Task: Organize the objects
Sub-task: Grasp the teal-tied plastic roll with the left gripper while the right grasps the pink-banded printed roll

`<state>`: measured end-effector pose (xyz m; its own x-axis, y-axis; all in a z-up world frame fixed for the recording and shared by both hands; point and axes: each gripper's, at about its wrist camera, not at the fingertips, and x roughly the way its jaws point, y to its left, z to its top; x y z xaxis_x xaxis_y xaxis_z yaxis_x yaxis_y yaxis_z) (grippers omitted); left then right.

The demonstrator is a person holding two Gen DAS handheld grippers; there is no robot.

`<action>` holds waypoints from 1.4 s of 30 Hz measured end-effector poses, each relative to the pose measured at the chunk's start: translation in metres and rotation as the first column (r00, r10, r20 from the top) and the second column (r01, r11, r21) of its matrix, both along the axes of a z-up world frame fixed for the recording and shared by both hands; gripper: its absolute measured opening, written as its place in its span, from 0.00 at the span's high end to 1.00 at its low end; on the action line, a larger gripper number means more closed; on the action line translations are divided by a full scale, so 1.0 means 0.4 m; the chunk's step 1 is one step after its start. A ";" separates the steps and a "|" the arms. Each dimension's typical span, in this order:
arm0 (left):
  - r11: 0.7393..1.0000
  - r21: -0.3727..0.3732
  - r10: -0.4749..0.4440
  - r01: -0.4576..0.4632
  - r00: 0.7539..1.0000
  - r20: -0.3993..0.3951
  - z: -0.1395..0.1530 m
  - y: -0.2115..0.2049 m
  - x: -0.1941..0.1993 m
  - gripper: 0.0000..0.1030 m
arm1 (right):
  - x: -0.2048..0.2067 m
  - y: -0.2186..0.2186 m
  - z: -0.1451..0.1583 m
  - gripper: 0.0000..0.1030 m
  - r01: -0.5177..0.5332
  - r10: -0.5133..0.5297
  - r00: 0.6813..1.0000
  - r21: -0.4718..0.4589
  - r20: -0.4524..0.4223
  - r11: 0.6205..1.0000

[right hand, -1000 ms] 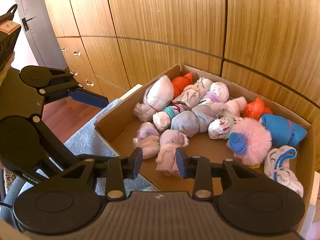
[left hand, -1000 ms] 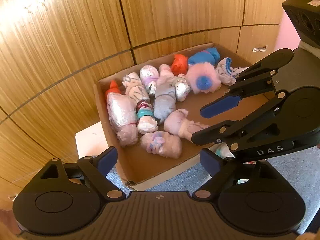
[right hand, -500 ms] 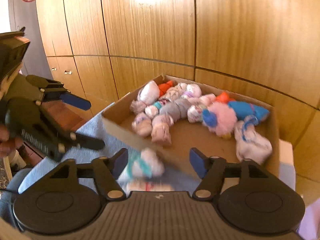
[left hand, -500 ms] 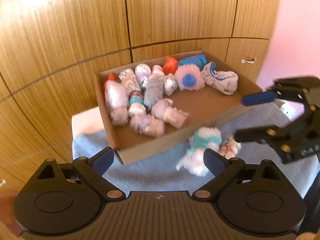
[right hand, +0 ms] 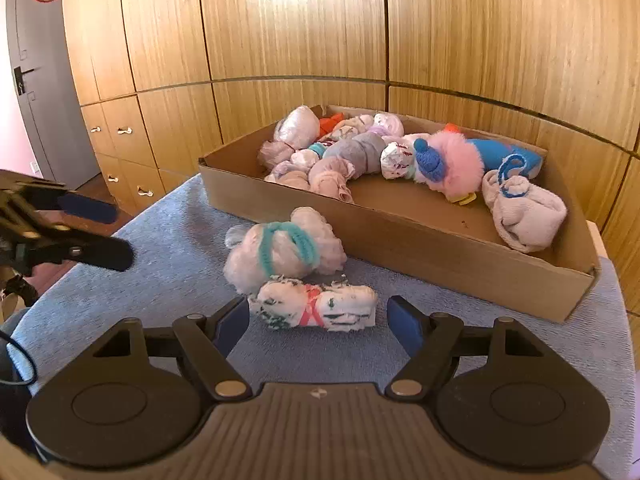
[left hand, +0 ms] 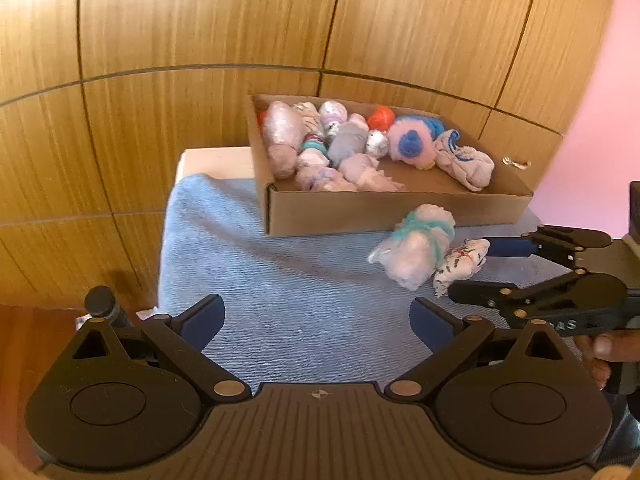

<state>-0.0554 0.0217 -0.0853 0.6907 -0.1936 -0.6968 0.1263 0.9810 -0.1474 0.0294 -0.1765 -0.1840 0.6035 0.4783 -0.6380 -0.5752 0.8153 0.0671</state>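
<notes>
Item: two rolled sock bundles lying loose on the blue towel [right hand: 168,216], just outside the near wall of the cardboard box [right hand: 400,240].

- White printed bundle [right hand: 316,310], tied with a red band, lies crosswise between the fingers of the right gripper [right hand: 318,318]. Jaws stand wide, wider than the roll is long; the left pad is almost at the bundle's end, but I cannot tell whether it touches. Nothing is held.
- Pale pink bundle [right hand: 280,254], bound with a teal cord, sits touching the white one, between it and the box wall.
- Left gripper [left hand: 318,316]: jaws wide, holding nothing, hovering over bare towel well apart from both bundles.
- Box contents: a dozen or so rolled socks crowded toward the far corner (the near right floor of the box is bare cardboard).

Handling note, my judgement: the step is picking up the white bundle for the box. Close on the middle of the roll, low enough to catch its body, not the fluffy ends. Keep the fingers clear of the pink neighbour; its cord could snag. Soft goods, so a firm squeeze should do no harm.
</notes>
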 end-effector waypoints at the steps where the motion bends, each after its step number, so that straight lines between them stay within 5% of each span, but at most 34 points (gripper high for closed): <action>1: 1.000 0.005 0.003 -0.003 1.000 0.002 0.002 0.000 0.001 0.02 | 0.005 0.003 -0.005 0.35 0.007 -0.007 1.000 0.001 -0.004 1.000; 5: 1.000 0.001 0.002 -0.002 1.000 0.003 0.006 -0.019 0.018 0.02 | -0.010 -0.019 -0.003 0.42 0.021 -0.021 1.000 0.029 -0.002 0.999; 18: 0.996 0.041 -0.076 0.076 0.997 0.016 -0.033 -0.229 0.138 0.04 | -0.104 -0.188 -0.001 0.42 0.101 -0.102 0.994 0.015 0.033 0.995; 25: 0.997 0.044 -0.069 0.069 0.998 -0.011 -0.069 -0.239 0.168 0.32 | -0.105 -0.219 -0.006 0.42 0.122 -0.123 0.992 0.042 0.037 0.992; 36: 0.990 0.098 -0.104 0.101 0.994 0.023 -0.075 -0.249 0.163 0.38 | -0.121 -0.218 -0.022 0.40 0.126 -0.129 0.990 0.035 0.066 0.991; 38: 0.990 0.096 -0.109 0.106 0.994 0.030 -0.073 -0.246 0.160 0.48 | -0.120 -0.219 -0.022 0.41 0.131 -0.133 0.989 0.038 0.065 0.991; 42: 0.985 0.126 -0.121 0.114 0.991 0.049 -0.063 -0.255 0.147 0.51 | -0.122 -0.218 -0.020 0.42 0.130 -0.132 0.989 0.026 0.073 0.991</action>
<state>0.0036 -0.0803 -0.1107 0.7070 -0.1913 -0.6808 0.2465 0.9690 -0.0163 -0.0192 -0.2638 -0.1918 0.7073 0.4046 -0.5796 -0.4676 0.8828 0.0456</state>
